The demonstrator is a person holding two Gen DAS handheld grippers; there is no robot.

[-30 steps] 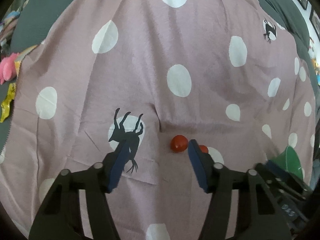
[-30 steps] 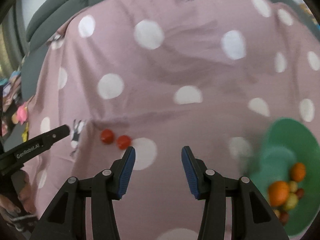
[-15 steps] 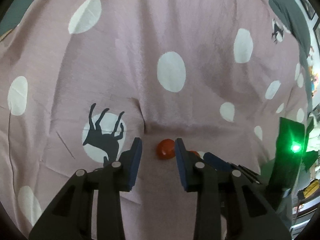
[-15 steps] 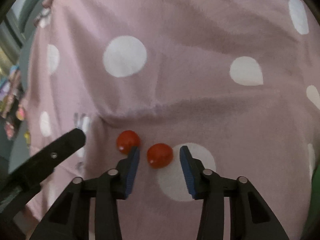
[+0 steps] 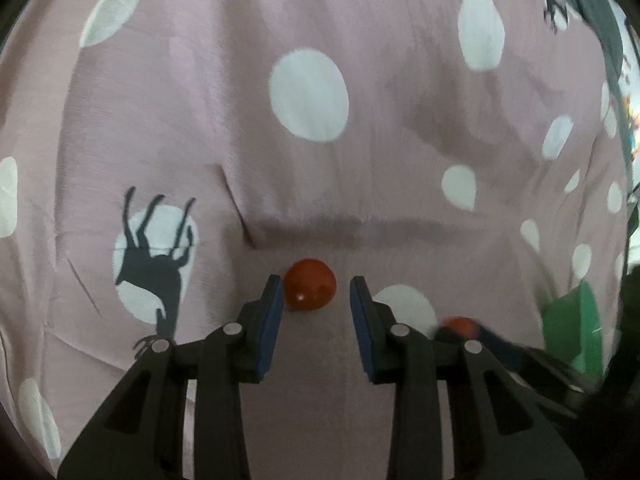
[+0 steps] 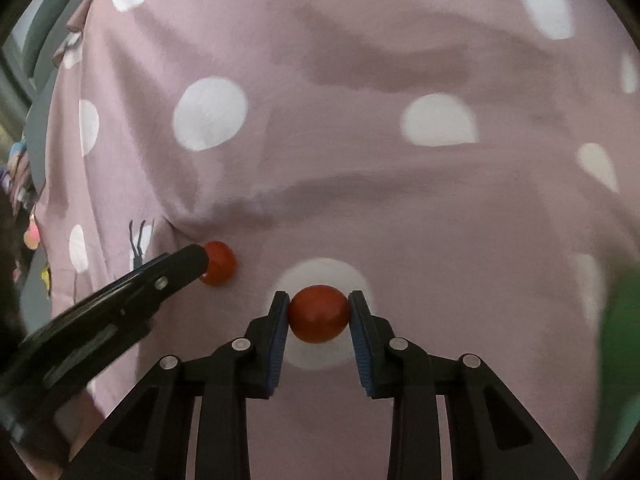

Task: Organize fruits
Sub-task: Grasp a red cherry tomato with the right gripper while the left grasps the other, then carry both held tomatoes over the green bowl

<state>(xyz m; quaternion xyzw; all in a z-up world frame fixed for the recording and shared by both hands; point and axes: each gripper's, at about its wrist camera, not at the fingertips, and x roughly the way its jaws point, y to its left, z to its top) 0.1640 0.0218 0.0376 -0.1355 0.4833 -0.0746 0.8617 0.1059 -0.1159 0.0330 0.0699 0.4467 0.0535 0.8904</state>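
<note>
Two small red tomatoes lie on a pink cloth with white dots. In the left wrist view, one tomato (image 5: 310, 284) sits at the tips of my left gripper (image 5: 314, 292). It touches the left pad, and a gap shows to the right pad. My right gripper (image 6: 318, 308) is closing with the other tomato (image 6: 318, 316) between its jaws, and both blue pads press on it. From the right wrist view, a finger of the left gripper (image 6: 176, 268) covers part of the first tomato (image 6: 220, 262). The right gripper's tomato (image 5: 460, 324) shows blurred at the lower right of the left wrist view.
A green bowl (image 5: 572, 320) stands at the right, blurred at the right wrist view's edge (image 6: 624, 320). A fold in the cloth (image 5: 360, 228) runs just beyond the tomatoes. A black deer print (image 5: 152, 268) lies left of them. Grey bedding and colourful items (image 6: 28, 184) edge the cloth.
Both grippers came down and forward onto the tomatoes and narrowed their jaws. The right gripper's pads closed on its tomato. The left gripper's tips reached the other tomato.
</note>
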